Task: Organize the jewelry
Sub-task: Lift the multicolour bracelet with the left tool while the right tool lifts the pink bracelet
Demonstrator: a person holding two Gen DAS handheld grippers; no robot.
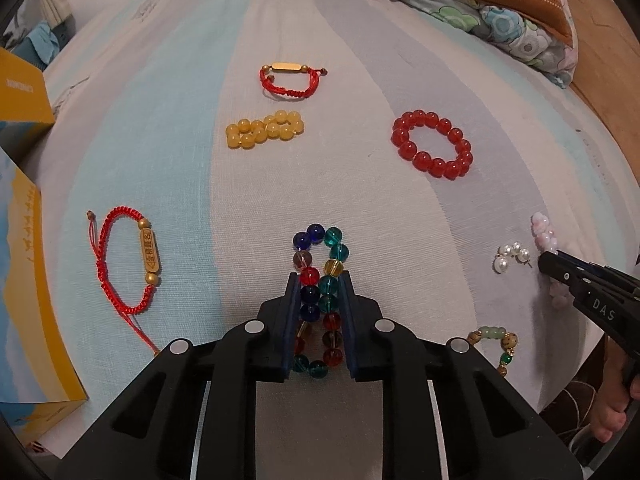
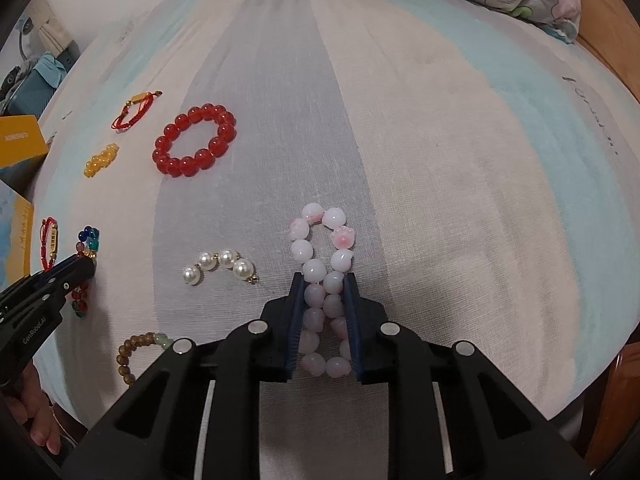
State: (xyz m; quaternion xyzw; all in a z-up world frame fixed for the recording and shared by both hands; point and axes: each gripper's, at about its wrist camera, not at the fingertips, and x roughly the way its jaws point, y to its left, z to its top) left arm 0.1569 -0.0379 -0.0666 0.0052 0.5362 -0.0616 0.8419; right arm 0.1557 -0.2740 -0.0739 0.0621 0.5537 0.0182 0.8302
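My left gripper is shut on a multicoloured glass bead bracelet, squeezed into a narrow loop on the striped bedsheet. My right gripper is shut on a pale pink bead bracelet, also pinched into a loop. The right gripper also shows at the right edge of the left wrist view. The left gripper shows at the left edge of the right wrist view.
On the sheet lie a red bead bracelet, a yellow bead bracelet, two red cord bracelets, a pearl piece and a brown-and-green bead bracelet. Yellow boxes stand at left; pillows lie at back.
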